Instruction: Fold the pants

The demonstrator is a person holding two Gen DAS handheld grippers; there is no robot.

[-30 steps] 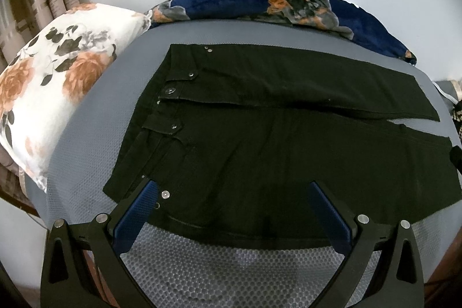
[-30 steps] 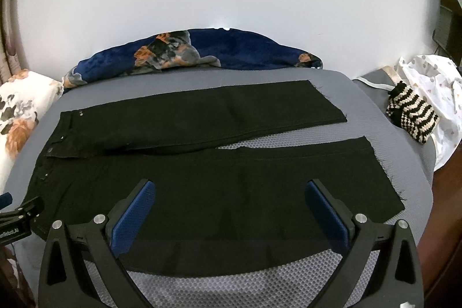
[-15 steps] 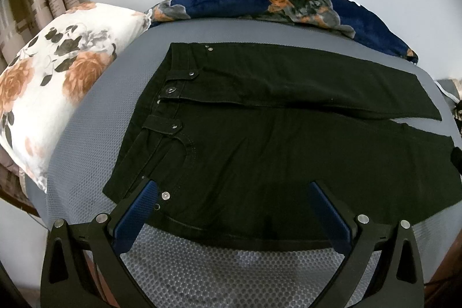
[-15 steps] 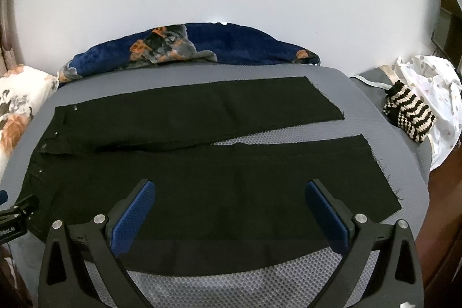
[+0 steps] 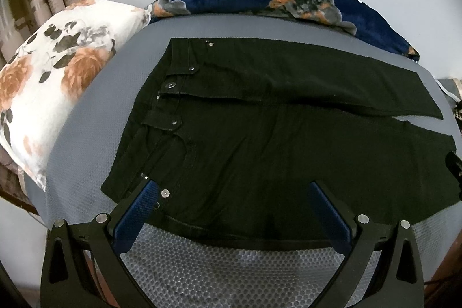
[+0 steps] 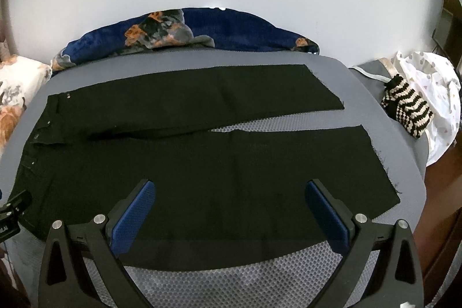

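- The left gripper [image 5: 231, 210] hangs with its two blue-padded fingers [image 5: 135, 210] spread wide and nothing between them; it holds nothing.
- The black pants [image 5: 274, 140] lie flat and unfolded on the grey mattress [image 5: 231, 273], straight ahead of the left gripper. The waistband end sits just beyond its left finger, and the near hem edge runs between the two fingers.
- Compared with a second ago, the left view is nearly the same: the waistband corner sits slightly lower against the left finger, and the pants have not been lifted or creased.
- The right gripper [image 6: 231, 210] is likewise spread wide and empty, its pads [image 6: 326, 212] over the near leg of the pants [image 6: 231, 172].
- In the right view the two legs split ahead of the gripper, the far leg beyond the near one, with a wedge of mattress [image 6: 288, 123] showing between them toward the right.
- Since the earlier frame the right view has shifted: the pants now sit lower and further right, and more wall shows above.
- A floral pillow [image 5: 57, 94] lies well to the left of the left gripper, and a dark blue floral blanket [image 5: 288, 2] lies beyond the pants.
- A striped knitted item [image 6: 407, 111] rests far right of the right gripper, on a white cloth [image 6: 433, 94].
- The left gripper's edge [image 6: 11, 210] shows at the right view's left margin.
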